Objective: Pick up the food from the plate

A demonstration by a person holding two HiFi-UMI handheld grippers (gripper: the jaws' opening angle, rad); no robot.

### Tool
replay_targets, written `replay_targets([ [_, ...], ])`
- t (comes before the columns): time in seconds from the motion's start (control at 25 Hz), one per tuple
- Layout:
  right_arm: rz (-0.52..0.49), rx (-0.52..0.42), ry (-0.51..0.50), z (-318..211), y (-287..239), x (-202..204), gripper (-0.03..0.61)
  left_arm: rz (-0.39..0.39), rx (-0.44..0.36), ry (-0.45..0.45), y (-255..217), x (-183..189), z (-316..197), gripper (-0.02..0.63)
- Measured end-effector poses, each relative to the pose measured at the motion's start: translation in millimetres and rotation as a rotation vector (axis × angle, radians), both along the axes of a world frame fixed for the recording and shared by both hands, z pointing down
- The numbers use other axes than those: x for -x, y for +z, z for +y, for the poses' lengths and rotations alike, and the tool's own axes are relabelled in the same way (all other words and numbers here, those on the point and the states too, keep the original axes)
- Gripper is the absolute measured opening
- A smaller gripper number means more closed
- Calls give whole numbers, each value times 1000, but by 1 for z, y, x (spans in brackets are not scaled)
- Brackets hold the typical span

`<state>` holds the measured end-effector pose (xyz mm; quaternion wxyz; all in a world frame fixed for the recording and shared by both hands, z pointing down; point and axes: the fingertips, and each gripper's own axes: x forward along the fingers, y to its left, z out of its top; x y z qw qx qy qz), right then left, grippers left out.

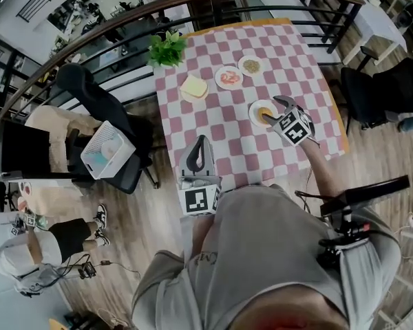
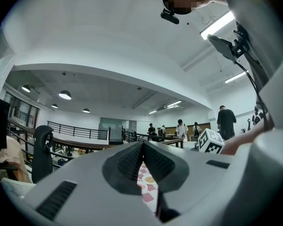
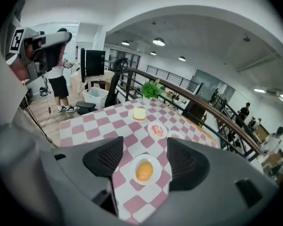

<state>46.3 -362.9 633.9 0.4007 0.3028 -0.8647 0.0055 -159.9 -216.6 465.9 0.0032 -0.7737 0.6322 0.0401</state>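
The food (image 3: 144, 171) is a round orange-yellow lump in the middle of a small white plate (image 3: 133, 171). The plate sits on the tabletop (image 1: 213, 126), which is covered with a pink-and-white checked cloth, toward the right edge as the head view shows it.

The right tongs (image 3: 145, 145) hang over this plate, tilted down at it. Their jaws stand apart and empty, and in the right gripper view the plate and food show in the gap between them, lower down and untouched. In the head view the marker cube (image 1: 294, 128) on these tongs sits just beside the plate, on the person's side of it.

The left tongs (image 2: 142, 147) are held near the tabletop's near edge, well apart from the food. Their jaws are together at the tips, with nothing between them.

Farther along the tabletop stand a second plate (image 1: 228, 77) with something red on it and a third plate (image 1: 251, 65) with a brownish heap. To their left lies a pale yellow square of toast (image 1: 193, 86). A green plant (image 1: 167, 49) stands at the far left corner.

Left of the tabletop is a black chair (image 1: 89, 95) with a white basket (image 1: 107, 149) on its seat. A curved railing (image 1: 124, 19) runs behind them.
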Motion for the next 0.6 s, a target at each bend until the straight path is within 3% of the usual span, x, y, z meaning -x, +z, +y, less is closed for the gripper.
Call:
replay_targets([
  [0.4,168,290,92,-26,130,-24,284,-35,16,-39,0,14,6,11],
  [0.6,170,400,98,-31,174,-17,284,-41,24,-52,0,16,10,11],
])
